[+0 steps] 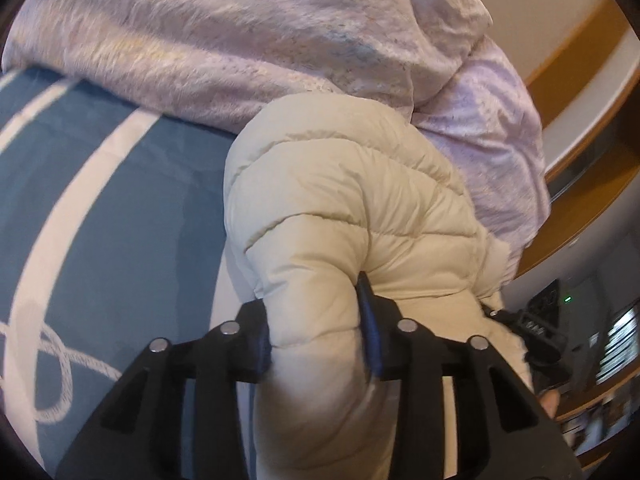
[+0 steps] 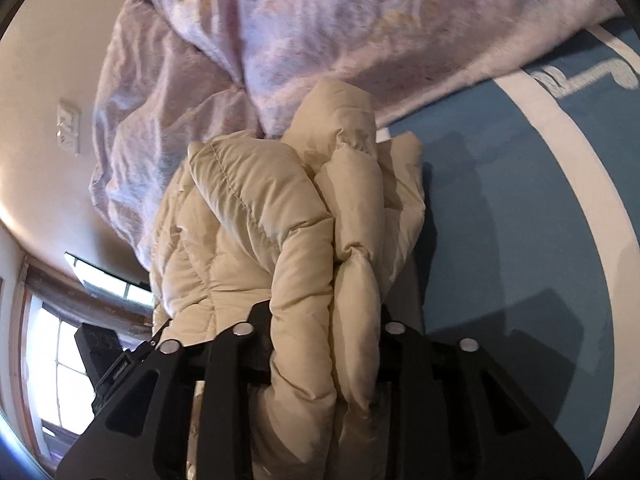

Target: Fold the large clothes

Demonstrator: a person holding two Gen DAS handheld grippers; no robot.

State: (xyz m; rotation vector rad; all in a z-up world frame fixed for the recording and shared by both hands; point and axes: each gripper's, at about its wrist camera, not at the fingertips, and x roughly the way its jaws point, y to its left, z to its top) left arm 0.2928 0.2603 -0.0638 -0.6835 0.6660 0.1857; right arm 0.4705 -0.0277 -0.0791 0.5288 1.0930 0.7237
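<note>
clamping a thick fold each, the left hand-held gripper [image 1: 316, 324] and right hand-held gripper [image 2: 320, 332] hold the cream puffer jacket [image 1: 340, 200] over the blue bed cover [image 1: 120, 200] (beside a lilac duvet [image 1: 240, 40]).

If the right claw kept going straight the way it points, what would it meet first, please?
Beyond the cream puffer jacket that the right claw already grips, probably the lilac duvet; depth is unclear.

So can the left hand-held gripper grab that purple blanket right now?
Probably not. The left hand-held gripper is already shut on a thick fold of the cream puffy jacket, which bulges between it and the purple blanket. It would likely need to let go first.
</note>
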